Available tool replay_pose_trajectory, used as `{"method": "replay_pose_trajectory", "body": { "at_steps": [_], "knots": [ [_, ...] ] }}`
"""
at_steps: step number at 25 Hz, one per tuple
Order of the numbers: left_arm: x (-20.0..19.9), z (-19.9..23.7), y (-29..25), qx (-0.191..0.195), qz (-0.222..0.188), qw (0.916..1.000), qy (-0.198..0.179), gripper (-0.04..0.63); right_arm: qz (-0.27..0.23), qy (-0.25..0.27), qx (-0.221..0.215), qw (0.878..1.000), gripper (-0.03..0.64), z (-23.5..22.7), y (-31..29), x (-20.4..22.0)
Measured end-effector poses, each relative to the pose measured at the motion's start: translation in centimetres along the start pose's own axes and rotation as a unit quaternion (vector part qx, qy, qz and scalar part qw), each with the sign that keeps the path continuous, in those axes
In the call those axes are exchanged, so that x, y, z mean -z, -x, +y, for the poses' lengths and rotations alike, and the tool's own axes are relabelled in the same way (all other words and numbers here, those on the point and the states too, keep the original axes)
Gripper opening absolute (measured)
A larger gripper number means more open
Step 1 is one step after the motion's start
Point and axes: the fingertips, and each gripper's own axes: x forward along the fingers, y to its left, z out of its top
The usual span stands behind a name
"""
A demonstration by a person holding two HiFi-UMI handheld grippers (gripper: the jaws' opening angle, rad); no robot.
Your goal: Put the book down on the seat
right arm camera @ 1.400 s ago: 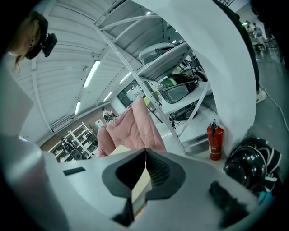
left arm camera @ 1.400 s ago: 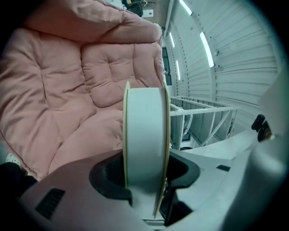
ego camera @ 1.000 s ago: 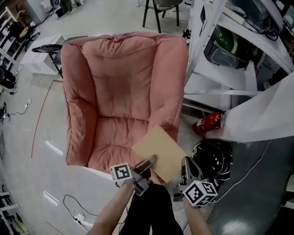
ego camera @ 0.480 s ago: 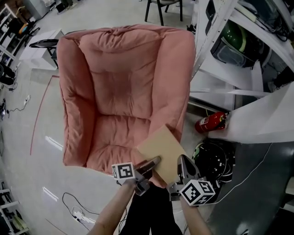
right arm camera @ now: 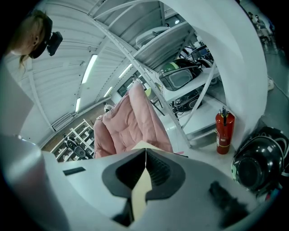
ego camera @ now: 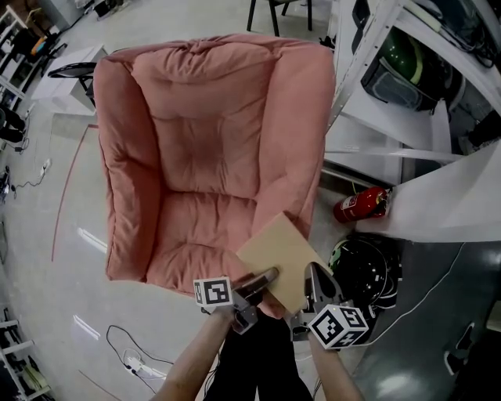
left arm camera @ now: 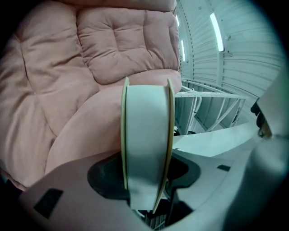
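Observation:
A thick book (ego camera: 278, 254) with tan covers hangs over the front right corner of the pink armchair's seat (ego camera: 200, 231). My left gripper (ego camera: 262, 280) has the book's lower left corner between its jaws, which are opening. In the left gripper view the book (left arm camera: 146, 149) stands on edge, white pages between two covers, filling the gap of the left gripper (left arm camera: 146, 180), with the seat (left arm camera: 76, 131) behind. My right gripper (ego camera: 313, 283) is at the book's lower right edge. There its jaws are shut on a thin tan cover (right arm camera: 137, 198) in the right gripper (right arm camera: 145, 158).
A red fire extinguisher (ego camera: 360, 204) and a black helmet (ego camera: 364, 270) lie on the floor right of the armchair. A white metal shelf frame (ego camera: 407, 102) stands further right. Cables (ego camera: 129, 356) trail on the floor at lower left. Black chair legs (ego camera: 274, 16) show behind the armchair.
Both grippers and the book have edged slightly up and right over the seat's front corner. The hold on the book looks the same.

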Motion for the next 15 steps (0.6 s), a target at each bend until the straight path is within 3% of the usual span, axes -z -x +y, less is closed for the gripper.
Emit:
{"method": "replay_pose_trajectory", "body": {
  "at_steps": [5, 10, 15],
  "knots": [
    [0.0, -0.3, 0.7, -0.007, -0.018, 0.9997, 0.014, 0.285, -0.001, 0.002, -0.003, 1.0, 0.012, 0.2, 0.0, -0.1],
    [0.0, 0.6, 2.1, -0.036, -0.037, 0.9985, 0.019, 0.29, 0.001, 0.006, -0.009, 1.0, 0.012, 0.7, 0.2, 0.2],
    [-0.3, 0.6, 3.3, -0.039, -0.061, 0.997, 0.028, 0.291, 0.004, 0.009, -0.009, 1.0, 0.012, 0.9, 0.6, 0.5]
  ]
}}
